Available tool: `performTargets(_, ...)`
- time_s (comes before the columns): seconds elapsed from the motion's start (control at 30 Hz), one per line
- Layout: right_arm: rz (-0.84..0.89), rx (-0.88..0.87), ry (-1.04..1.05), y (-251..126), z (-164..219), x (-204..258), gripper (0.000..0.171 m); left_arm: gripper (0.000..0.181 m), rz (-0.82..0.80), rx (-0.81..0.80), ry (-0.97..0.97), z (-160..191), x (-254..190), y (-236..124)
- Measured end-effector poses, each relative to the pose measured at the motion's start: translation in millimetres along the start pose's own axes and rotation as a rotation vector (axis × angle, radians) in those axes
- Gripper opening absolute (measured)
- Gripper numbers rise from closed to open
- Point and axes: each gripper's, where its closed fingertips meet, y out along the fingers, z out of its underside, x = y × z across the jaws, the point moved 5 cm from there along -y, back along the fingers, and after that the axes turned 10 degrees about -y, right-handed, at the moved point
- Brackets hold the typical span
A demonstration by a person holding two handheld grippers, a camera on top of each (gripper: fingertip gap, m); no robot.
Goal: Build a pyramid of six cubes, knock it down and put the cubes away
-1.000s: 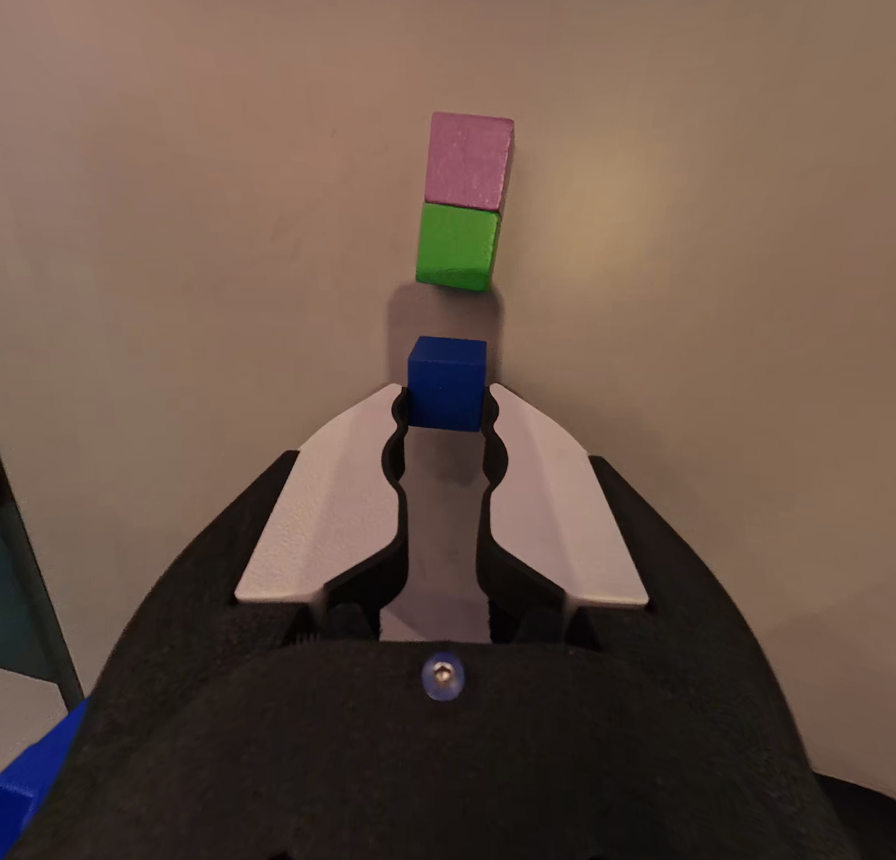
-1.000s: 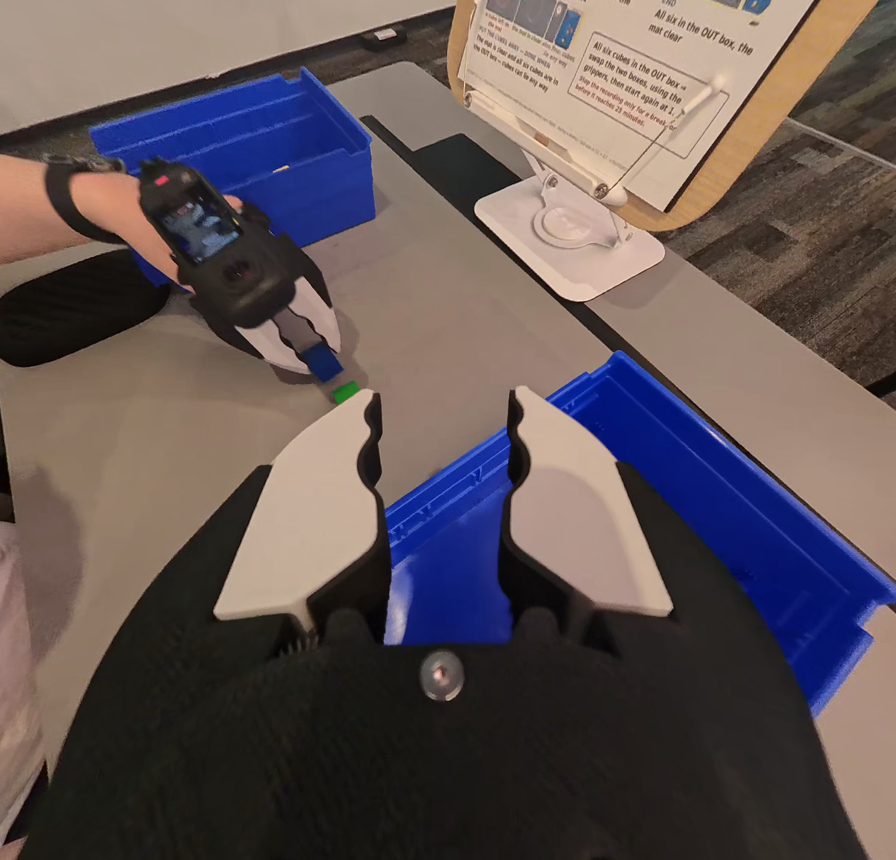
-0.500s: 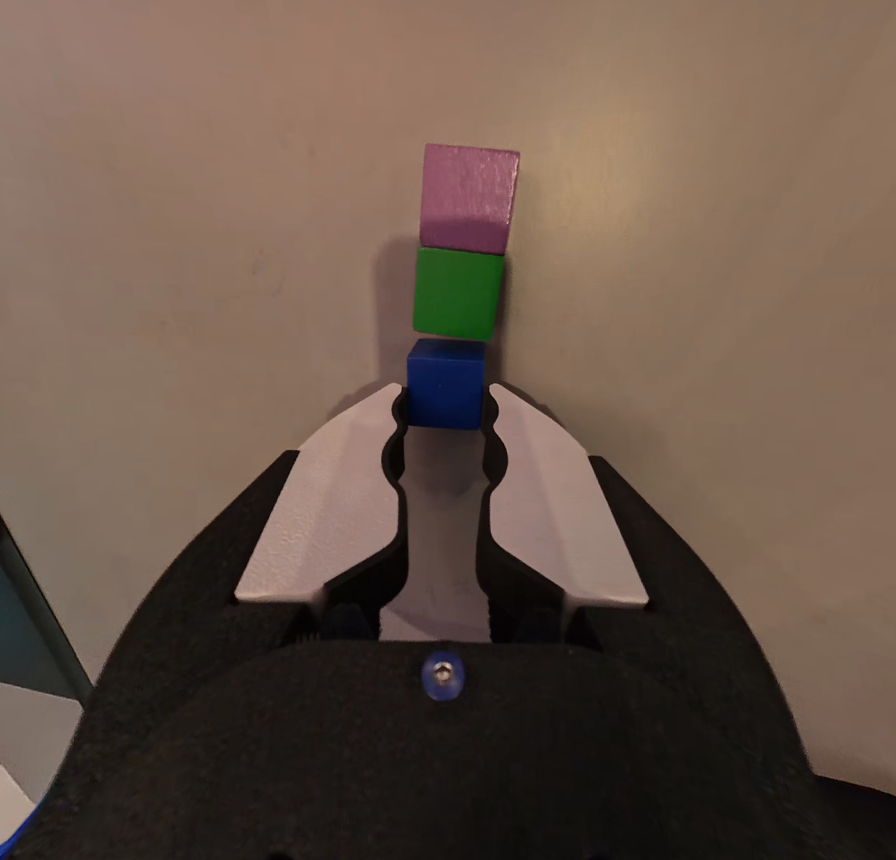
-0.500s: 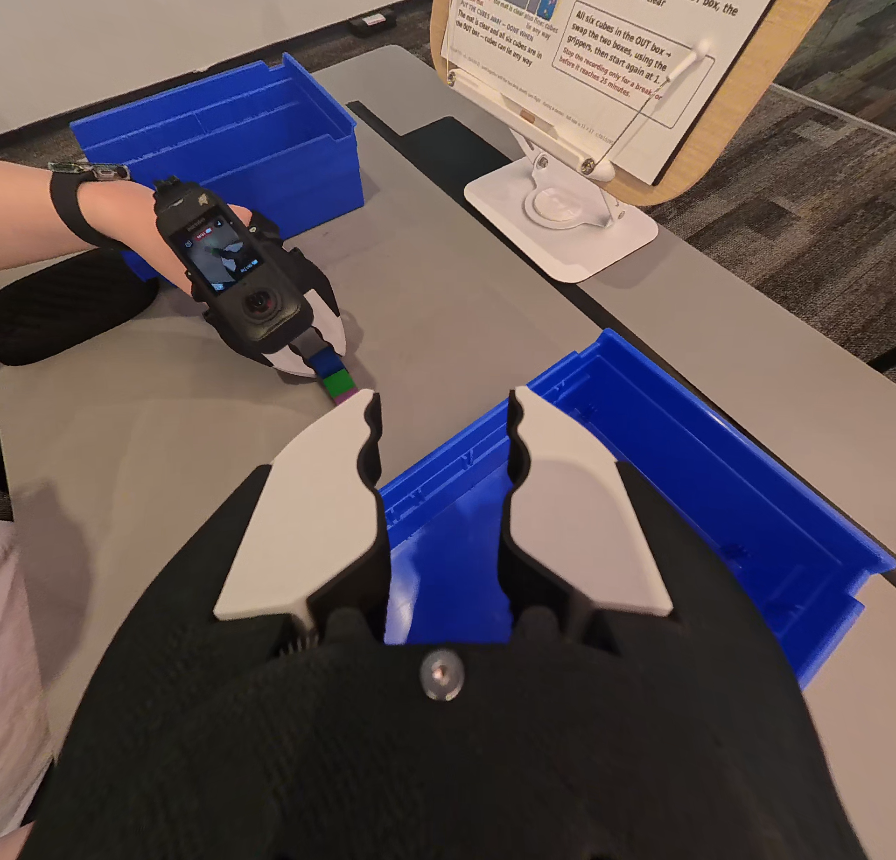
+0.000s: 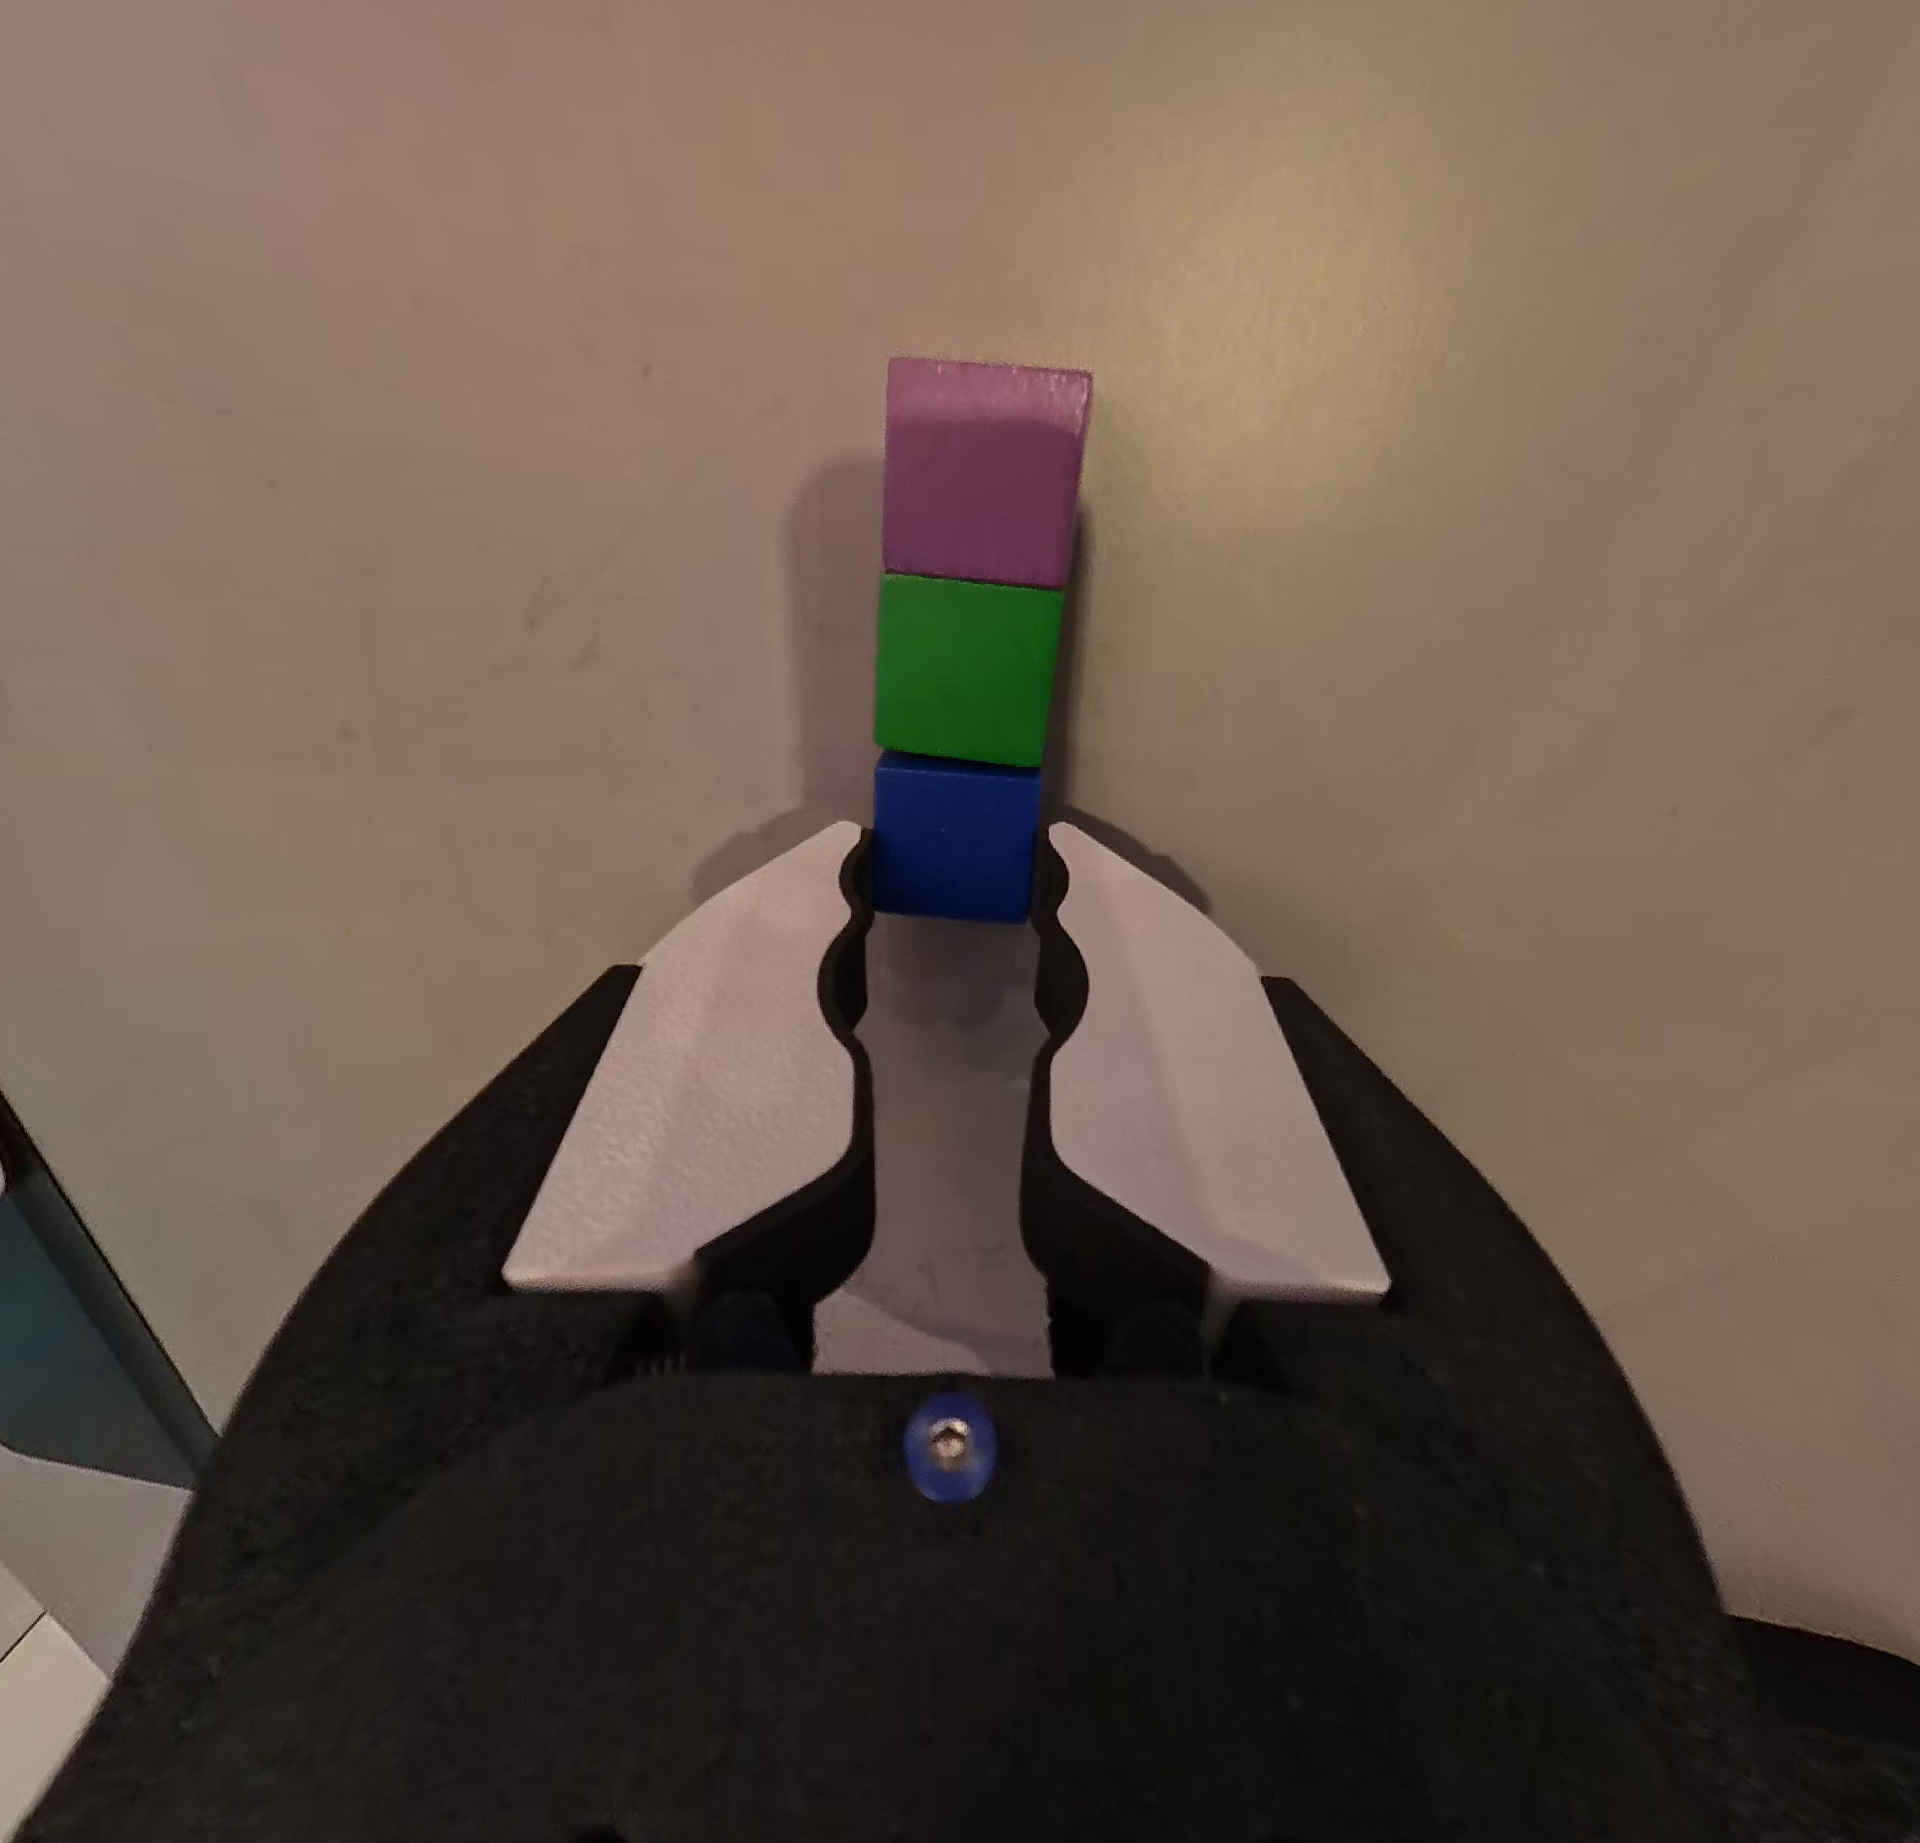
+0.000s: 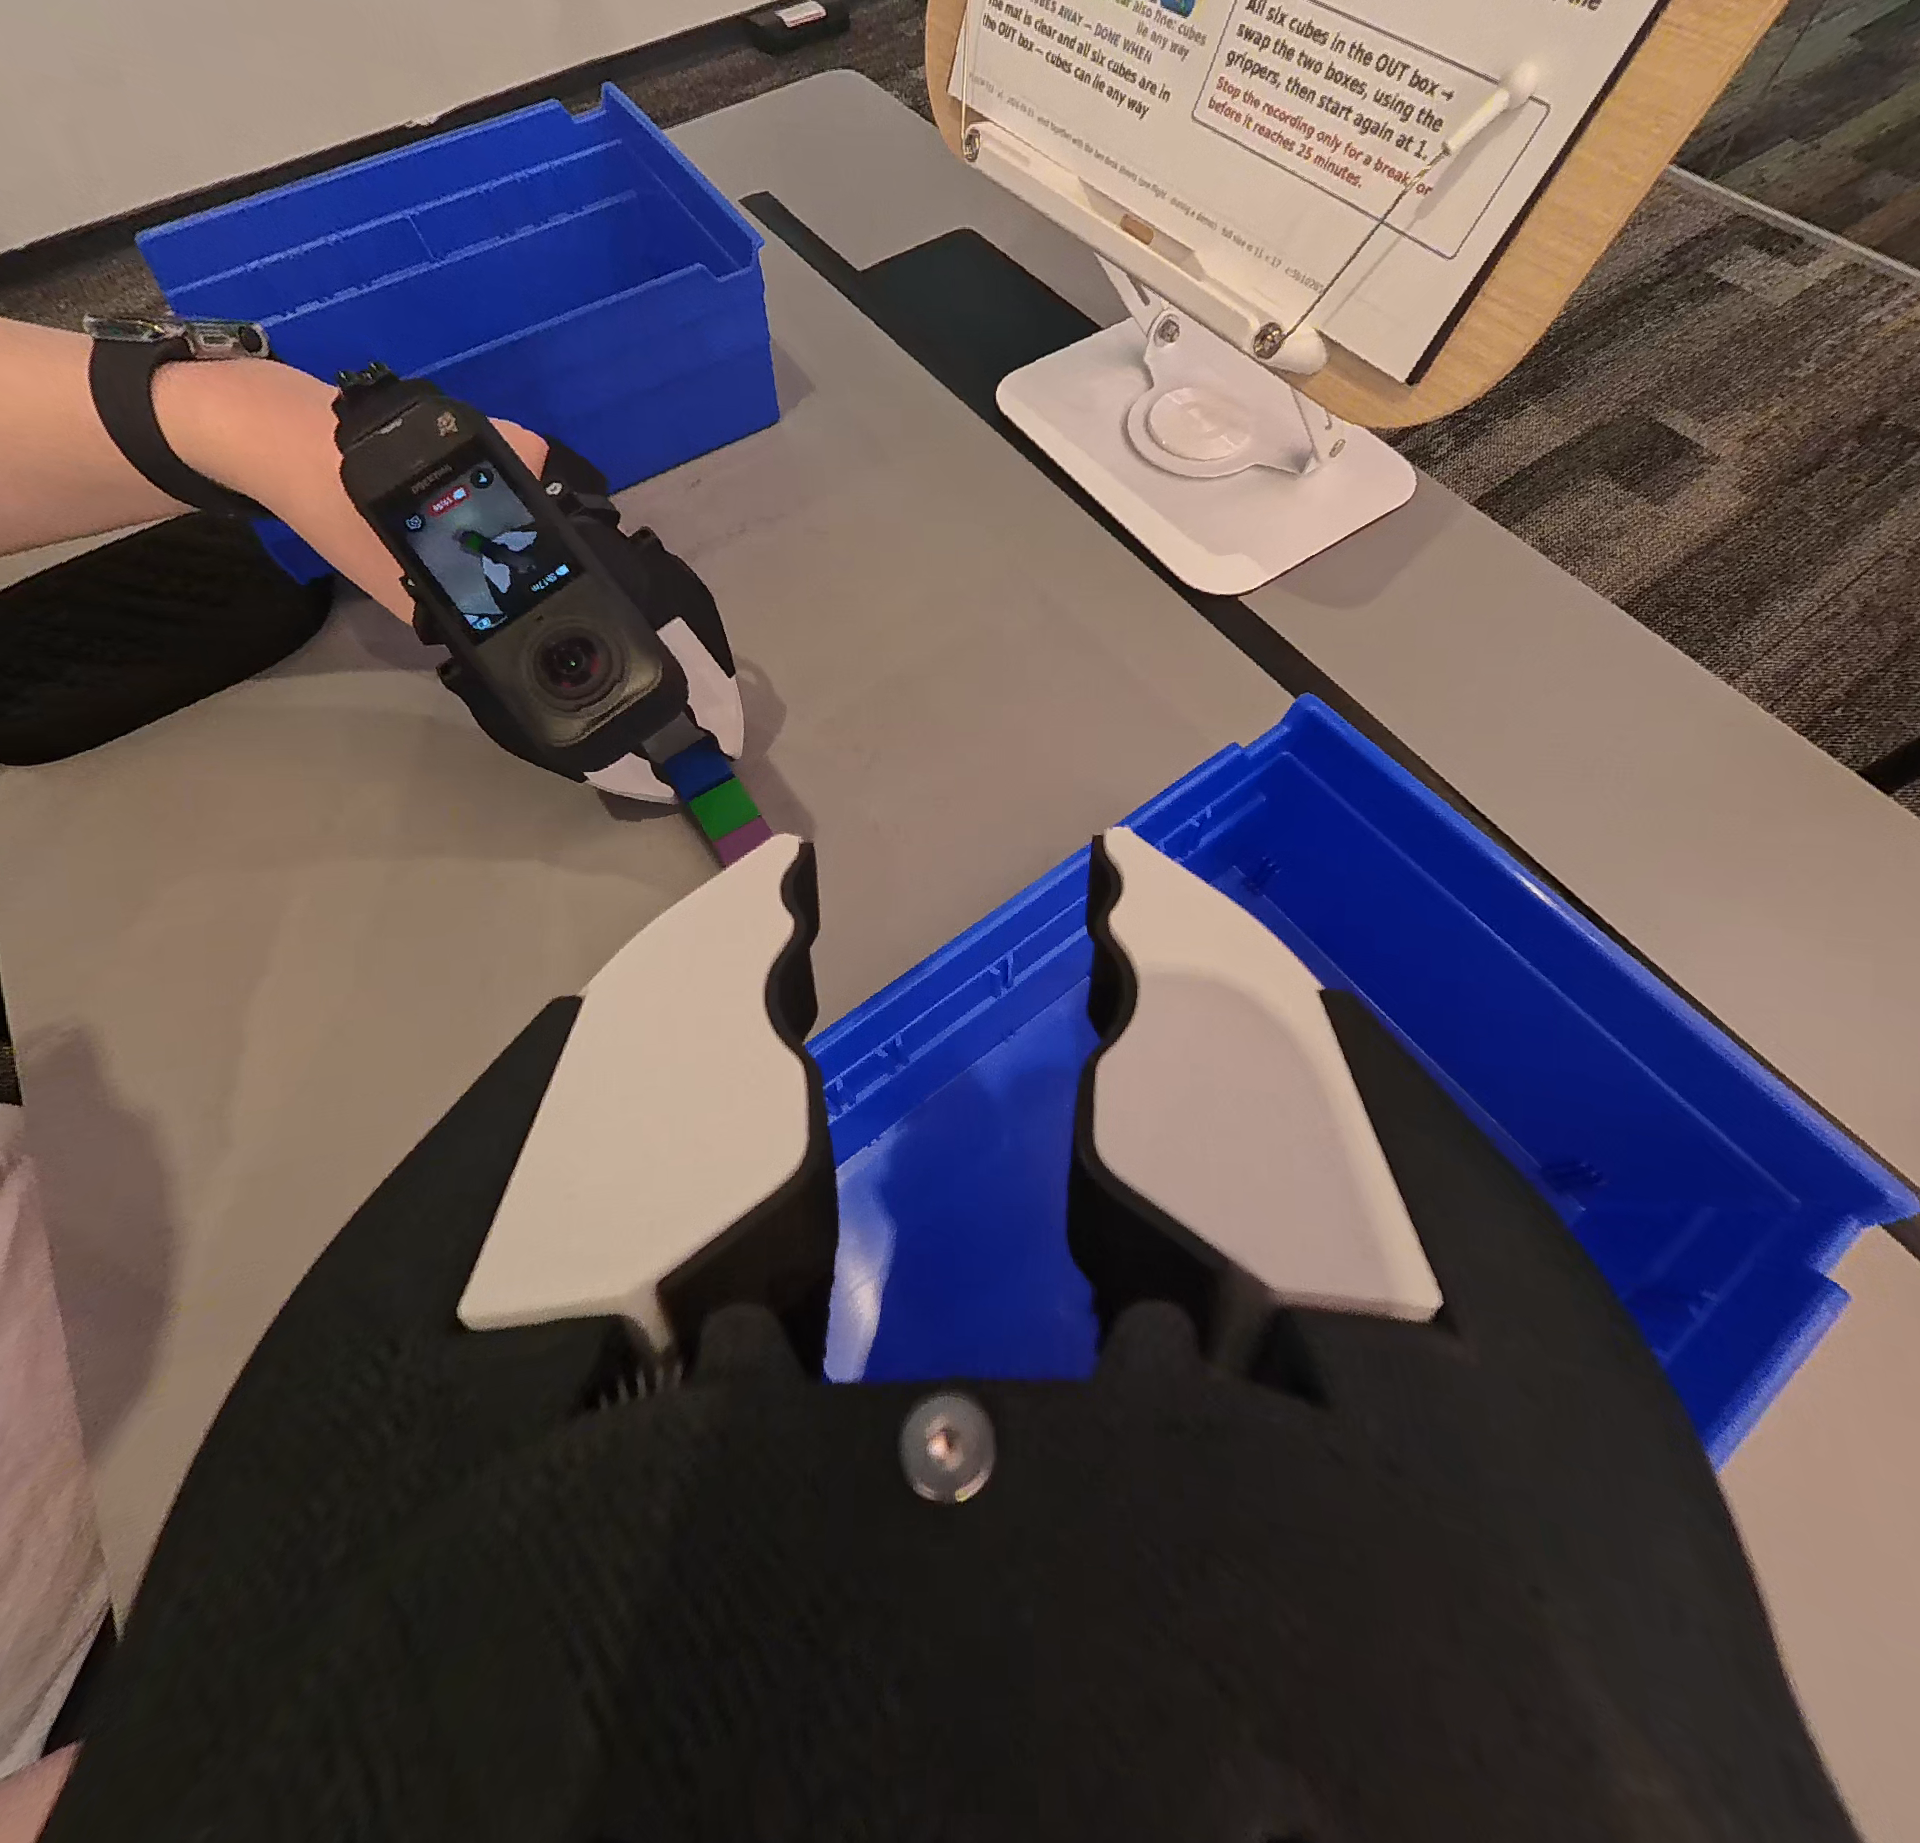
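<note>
On the grey tabletop [image 6: 935, 598], the left gripper [image 5: 956, 843] clamps a small blue wooden cube [image 5: 954, 837], butting it at 12 o'clock against the green cube [image 5: 966, 673] and purple cube [image 5: 979, 489], likely forming the base row; the right gripper [image 6: 951, 853] hangs empty, jaws apart, above a blue plastic bin [image 6: 1507, 1014].

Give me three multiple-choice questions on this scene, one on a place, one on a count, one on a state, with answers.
1. Where is the green cube?
A. between the purple cube and blue cube
B. in a bin
C. apart from the others

2. How many blue bins show?
A. one
B. two
C. three

3. The right tongs are:
A. open, empty
B. shut on a cube
C. shut, empty

Answers: 1 A, the three cubes form one row. 2 B, far bin and near bin. 3 A, nothing sits in the wide gap.
</note>
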Motion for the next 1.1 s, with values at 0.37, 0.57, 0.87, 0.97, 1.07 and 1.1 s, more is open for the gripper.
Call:
performTargets(0.37,-0.005,0.006,0.006,0,3,-1,0.051,0.029,-0.008,0.023,0.017,-2,0,2)
performTargets(0.57,-0.009,0.022,0.009,3,6,-2,0.051,0.029,-0.005,0.022,0.021,-3,0,3)
performTargets(0.87,-0.009,0.032,0.019,5,9,-5,0.051,0.045,0.029,-0.068,-0.043,-7,1,-7)
performTargets(0.97,-0.012,0.031,0.024,5,10,-6,0.051,0.045,0.028,-0.159,-0.072,-5,4,-30)
performTargets(1.07,-0.013,0.03,0.027,5,11,-6,0.051,0.045,-0.022,-0.365,-0.13,1,13,-75)
performTargets(1.1,-0.012,0.026,0.029,4,11,-7,0.051,0.044,-0.054,-0.464,-0.171,6,19,-96)
